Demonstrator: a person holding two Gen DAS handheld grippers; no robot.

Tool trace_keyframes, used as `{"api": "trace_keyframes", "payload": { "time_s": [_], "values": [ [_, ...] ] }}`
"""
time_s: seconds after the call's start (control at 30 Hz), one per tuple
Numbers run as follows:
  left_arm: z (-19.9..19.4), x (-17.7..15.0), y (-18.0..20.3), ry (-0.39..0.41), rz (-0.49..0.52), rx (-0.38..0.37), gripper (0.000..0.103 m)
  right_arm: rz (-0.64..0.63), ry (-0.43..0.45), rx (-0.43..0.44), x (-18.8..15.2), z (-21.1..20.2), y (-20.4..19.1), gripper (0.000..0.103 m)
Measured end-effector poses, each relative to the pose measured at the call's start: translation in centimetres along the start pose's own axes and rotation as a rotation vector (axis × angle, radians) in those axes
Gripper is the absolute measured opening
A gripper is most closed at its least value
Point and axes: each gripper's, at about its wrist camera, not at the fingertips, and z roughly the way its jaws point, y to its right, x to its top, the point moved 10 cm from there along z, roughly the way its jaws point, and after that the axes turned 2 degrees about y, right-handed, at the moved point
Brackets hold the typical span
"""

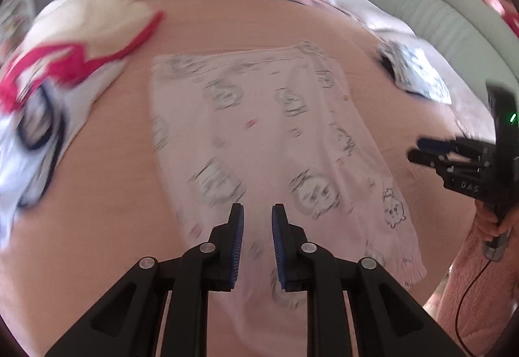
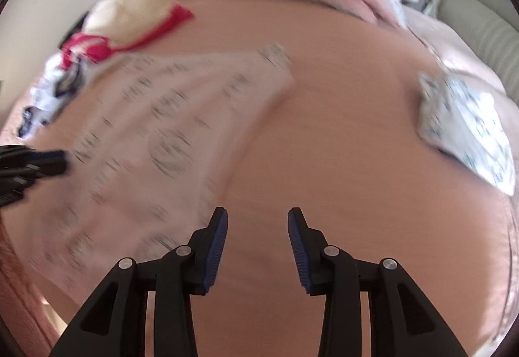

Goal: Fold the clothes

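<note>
Jaws apart, level above garment point(image 1: 259, 130)

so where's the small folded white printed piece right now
The folded white piece lies at the right of both views on the pink bed sheet, right of the spread pink garment, near the grey headboard.

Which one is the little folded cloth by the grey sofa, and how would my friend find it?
Start at the big pink bed cover, then look to the side nearest the grey sofa. The small folded cloth lies there alone, apart from the pale pink printed garment. It is white with bluish-grey prints, far smaller than the others.
</note>
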Motion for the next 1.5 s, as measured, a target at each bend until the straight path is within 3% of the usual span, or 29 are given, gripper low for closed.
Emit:
{"api": "trace_keyframes", "payload": {
  "time_s": [0.1,0.17,0.2,0.27,0.37,0.47,0.53,0.6,0.67,0.73,0.8,0.87,0.9,0.93,1.0,1.03,1.1,1.13,1.2,1.3,1.4,1.5],
  "values": [
    [2.8,0.8,2.1,-0.017,0.100,-0.021,0.030,-0.110,0.019,0.092,2.1,2.0,-4.9,0.038],
    [3.9,-0.1,1.4,-0.043,0.144,0.011,0.037,-0.180,-0.068,0.063,0.8,4.7,-6.1,0.038],
    [4.4,-0.6,1.0,-0.055,0.166,0.027,0.039,-0.206,-0.110,0.032,0.0,5.9,-5.8,0.036],
    [3.4,-1.3,-1.3,-0.054,0.164,0.068,0.042,-0.224,-0.088,0.048,-0.4,5.5,-4.7,0.036],
    [1.8,-2.0,-6.1,-0.081,0.070,0.121,0.042,-0.246,-0.130,-0.093,-1.7,4.2,-0.1,0.056],
    [0.7,-0.6,-8.6,-0.051,-0.004,0.118,0.042,-0.257,-0.163,-0.171,-1.9,3.4,3.6,0.056],
    [0.2,1.9,-8.0,0.025,-0.010,0.071,0.042,-0.203,-0.126,-0.143,0.2,2.7,4.1,0.055],
    [1.1,4.2,-6.2,0.060,0.024,0.015,0.042,-0.160,-0.038,-0.059,3.5,2.3,2.4,0.055],
    [3.3,5.7,-4.6,0.044,0.066,-0.015,0.042,-0.164,0.025,0.013,7.0,3.0,-0.3,0.055],
    [6.2,5.8,-3.7,-0.010,0.098,-0.013,0.042,-0.205,0.010,0.072,8.8,5.6,-3.1,0.055],
    [7.2,5.6,-4.2,-0.012,0.150,0.016,0.043,-0.261,-0.065,0.085,8.8,8.7,-5.2,0.053],
    [6.4,5.4,-7.0,-0.008,0.127,0.072,0.043,-0.282,-0.153,0.022,7.7,11.2,-3.6,0.054],
    [6.0,5.3,-8.5,-0.005,0.113,0.101,0.043,-0.240,-0.138,0.074,7.5,10.8,-2.6,0.054],
    [5.5,5.1,-10.0,-0.003,0.099,0.129,0.043,-0.198,-0.159,0.070,7.0,10.5,-0.7,0.054],
    [4.9,4.7,-13.7,-0.024,0.097,0.241,0.056,-0.163,-0.182,0.005,6.1,9.9,3.1,0.061],
    [4.5,4.9,-14.5,-0.026,0.076,0.247,0.061,-0.156,-0.181,-0.033,6.3,9.6,4.4,0.061],
    [3.8,6.1,-14.6,-0.002,0.047,0.251,0.061,-0.141,-0.178,-0.111,6.9,9.0,6.7,0.060],
    [3.5,7.1,-13.4,0.042,0.054,0.215,0.061,-0.124,-0.142,-0.105,8.0,8.5,6.6,0.060],
    [3.3,8.9,-10.8,0.110,0.060,0.118,0.061,-0.095,-0.058,-0.064,10.7,7.7,5.4,0.060],
    [6.3,9.6,-8.4,0.057,0.056,0.031,0.061,-0.131,0.032,0.023,14.0,7.5,1.3,0.060],
    [6.2,10.2,-10.2,0.059,0.031,0.063,0.059,-0.229,-0.069,0.103,13.9,11.3,-2.1,0.058],
    [5.9,10.8,-12.3,0.063,0.004,0.101,0.059,-0.319,-0.142,0.081,13.4,14.2,-1.2,0.051]
  ]
}}
